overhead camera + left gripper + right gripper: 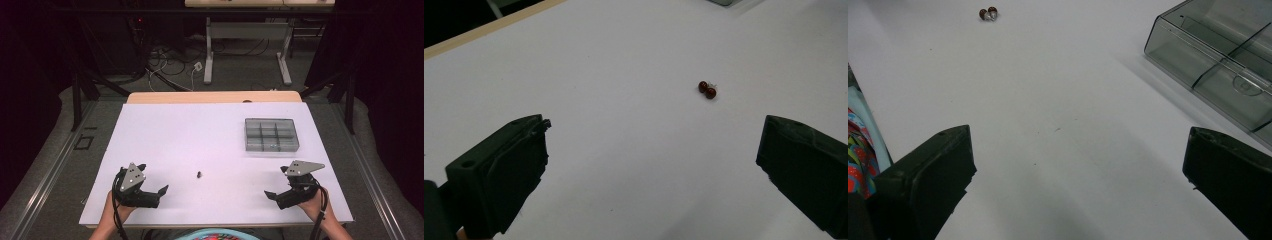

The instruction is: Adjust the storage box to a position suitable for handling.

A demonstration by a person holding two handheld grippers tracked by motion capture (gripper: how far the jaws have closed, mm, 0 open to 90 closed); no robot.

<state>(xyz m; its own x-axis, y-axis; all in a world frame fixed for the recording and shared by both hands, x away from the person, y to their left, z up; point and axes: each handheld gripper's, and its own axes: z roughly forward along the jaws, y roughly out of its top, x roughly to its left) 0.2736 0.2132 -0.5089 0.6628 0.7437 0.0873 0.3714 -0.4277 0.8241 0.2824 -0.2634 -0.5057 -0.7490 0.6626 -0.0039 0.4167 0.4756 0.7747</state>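
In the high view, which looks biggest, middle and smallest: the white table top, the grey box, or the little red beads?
Largest to smallest:
1. Table top
2. Box
3. Beads, just a tiny dark speck between the two claws

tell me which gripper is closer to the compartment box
The right gripper: the box sits on its side of the table, just beyond it, while the left gripper is across the table, past the red beads.

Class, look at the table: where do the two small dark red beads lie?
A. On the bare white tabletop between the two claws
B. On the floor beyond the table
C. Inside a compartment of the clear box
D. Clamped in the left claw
A: the beads lie together on the white tabletop, apart from the compartment box and clear of both open claws.
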